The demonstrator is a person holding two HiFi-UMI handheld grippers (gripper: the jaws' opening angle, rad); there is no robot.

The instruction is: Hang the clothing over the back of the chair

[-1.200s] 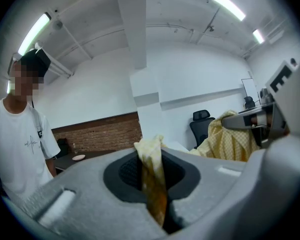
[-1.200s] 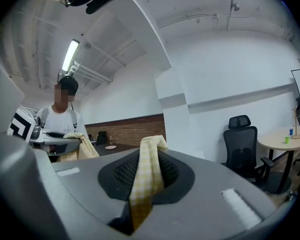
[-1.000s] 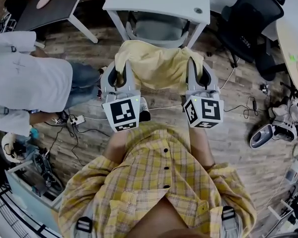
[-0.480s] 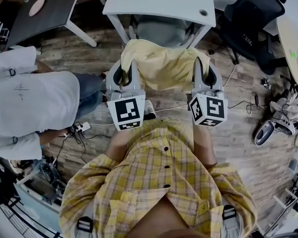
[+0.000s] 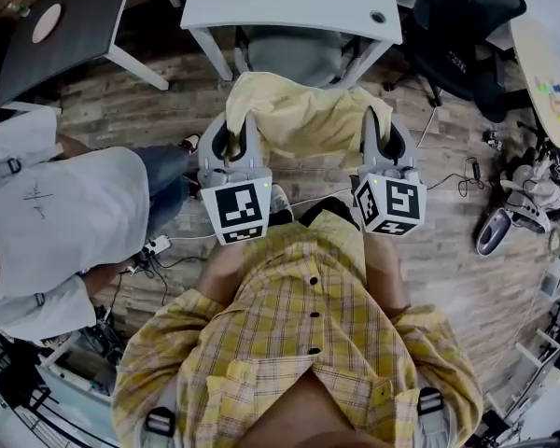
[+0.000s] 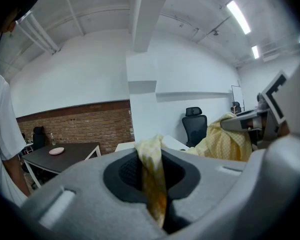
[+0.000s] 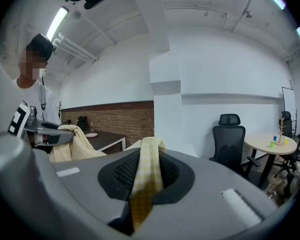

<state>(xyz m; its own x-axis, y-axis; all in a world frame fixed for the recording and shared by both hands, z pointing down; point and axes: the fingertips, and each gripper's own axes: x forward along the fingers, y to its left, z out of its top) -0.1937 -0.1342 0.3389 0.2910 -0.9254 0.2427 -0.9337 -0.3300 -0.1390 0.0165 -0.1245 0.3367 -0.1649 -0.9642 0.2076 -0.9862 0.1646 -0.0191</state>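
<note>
A pale yellow checked garment (image 5: 303, 119) hangs spread between my two grippers in the head view. My left gripper (image 5: 231, 129) is shut on its left edge, and a fold of the cloth (image 6: 152, 179) shows pinched between the jaws. The right gripper (image 5: 378, 124) is shut on the right edge, with a strip of cloth (image 7: 145, 184) clamped in its jaws. A grey chair (image 5: 294, 56) stands just beyond the garment, tucked under a white table (image 5: 289, 3). The garment's far edge overlaps the chair's near side in the head view; whether they touch I cannot tell.
A person in a white shirt (image 5: 47, 213) stands close on the left. A black office chair (image 5: 457, 35) is at the right, a dark table (image 5: 56, 26) at the far left, a round table (image 5: 546, 73) at the far right. Cables and gear (image 5: 504, 227) litter the wooden floor.
Both grippers have carried the garment forward, closer to the grey chair and white table. The person in white has shifted lower in the head view. Both grips are unchanged.
</note>
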